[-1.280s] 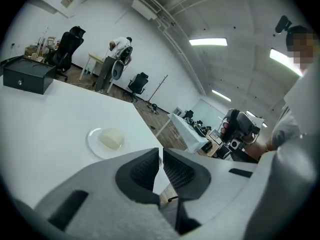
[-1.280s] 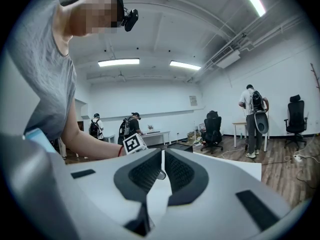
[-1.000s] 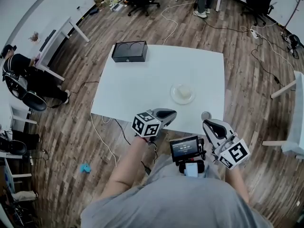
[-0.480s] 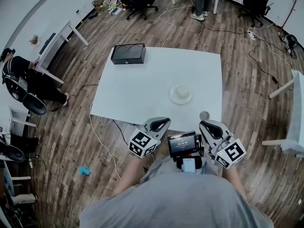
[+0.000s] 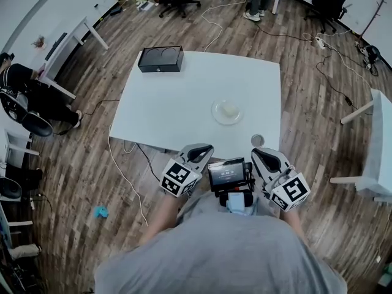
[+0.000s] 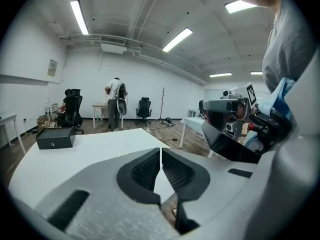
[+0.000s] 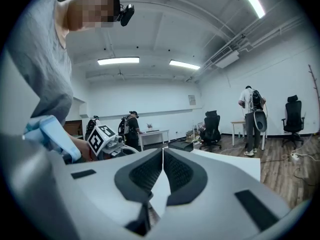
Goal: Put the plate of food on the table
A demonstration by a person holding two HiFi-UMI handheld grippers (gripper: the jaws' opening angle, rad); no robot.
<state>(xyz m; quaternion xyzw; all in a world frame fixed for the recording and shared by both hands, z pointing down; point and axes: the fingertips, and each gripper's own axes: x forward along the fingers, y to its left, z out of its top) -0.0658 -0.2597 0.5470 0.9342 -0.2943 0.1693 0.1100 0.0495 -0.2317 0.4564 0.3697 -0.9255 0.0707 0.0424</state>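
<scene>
A clear plate of pale food (image 5: 227, 111) rests on the white table (image 5: 184, 103), right of its middle. Both grippers are held close to my body, short of the table's near edge and apart from the plate. My left gripper (image 5: 200, 151) is shut with nothing in it, and in the left gripper view its pads (image 6: 160, 156) meet over the table top. My right gripper (image 5: 263, 155) is also shut and empty, its jaws (image 7: 163, 159) closed in the right gripper view. The plate does not show in either gripper view.
A black box (image 5: 160, 59) sits at the table's far left corner. A small grey round thing (image 5: 258, 140) lies near the front right edge. A screen device (image 5: 228, 175) hangs at my chest between the grippers. Cables, office chairs, other desks and people surround the table.
Both grippers have drawn back from the table's front edge towards my body and closer together. The plate has stayed where it was on the table.
</scene>
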